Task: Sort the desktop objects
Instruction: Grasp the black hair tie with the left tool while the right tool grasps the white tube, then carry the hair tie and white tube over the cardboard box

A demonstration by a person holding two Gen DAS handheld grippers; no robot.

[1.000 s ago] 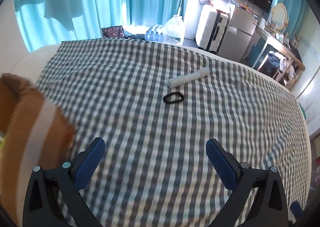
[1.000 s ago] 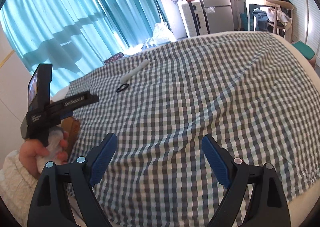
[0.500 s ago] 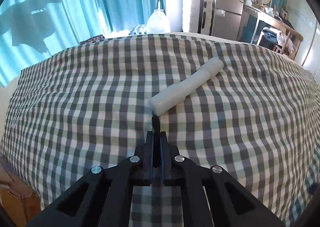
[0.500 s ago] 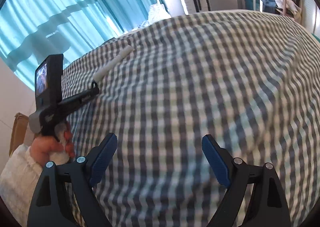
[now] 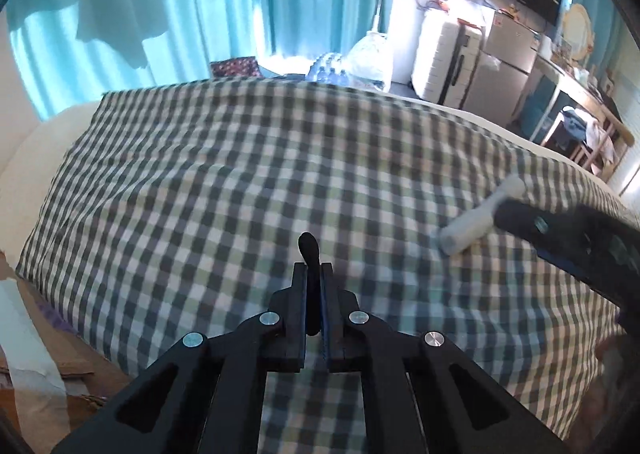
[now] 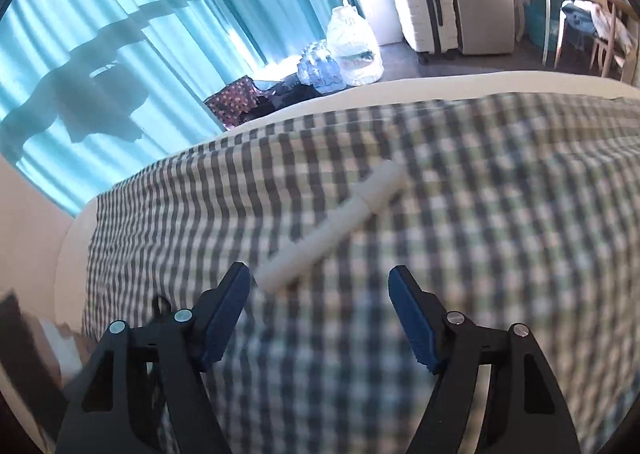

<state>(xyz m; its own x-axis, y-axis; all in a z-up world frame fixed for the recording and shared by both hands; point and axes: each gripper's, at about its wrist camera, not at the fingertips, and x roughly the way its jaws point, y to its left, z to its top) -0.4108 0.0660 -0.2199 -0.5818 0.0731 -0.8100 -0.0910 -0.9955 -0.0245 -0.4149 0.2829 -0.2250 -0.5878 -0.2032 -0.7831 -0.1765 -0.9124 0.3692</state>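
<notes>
The left gripper [image 5: 314, 274] is clamped together on a black hair tie [image 5: 310, 250], whose loop sticks up and forward out of the tips, held above the checked bedspread [image 5: 224, 190]. Off to its right lies the white cylindrical tube [image 5: 478, 220] on the cloth, its far end partly crossed by the dark body of the right gripper [image 5: 576, 242], which reaches in from the right edge of the left wrist view.

In the right wrist view, the right gripper [image 6: 320, 286] stands wide apart with nothing between its blue pads [image 6: 412, 318]. The white tube [image 6: 332, 232] lies diagonally on the bedspread [image 6: 500, 214] just ahead of the gripper, its near end close beside the left fingertip, its capped far end pointing up and to the right. Whether the pad touches the tube cannot be told, as the picture is blurred.

Beyond the far edge of the bed hang teal curtains [image 6: 132, 34]. On the floor there sit a large clear water jug [image 6: 354, 40] and a pack of water bottles [image 6: 320, 68], with a white suitcase [image 6: 428, 2] and a small grey fridge [image 6: 482, 6] further right. A cardboard box [image 5: 44, 350] shows at the lower left of the left wrist view.
</notes>
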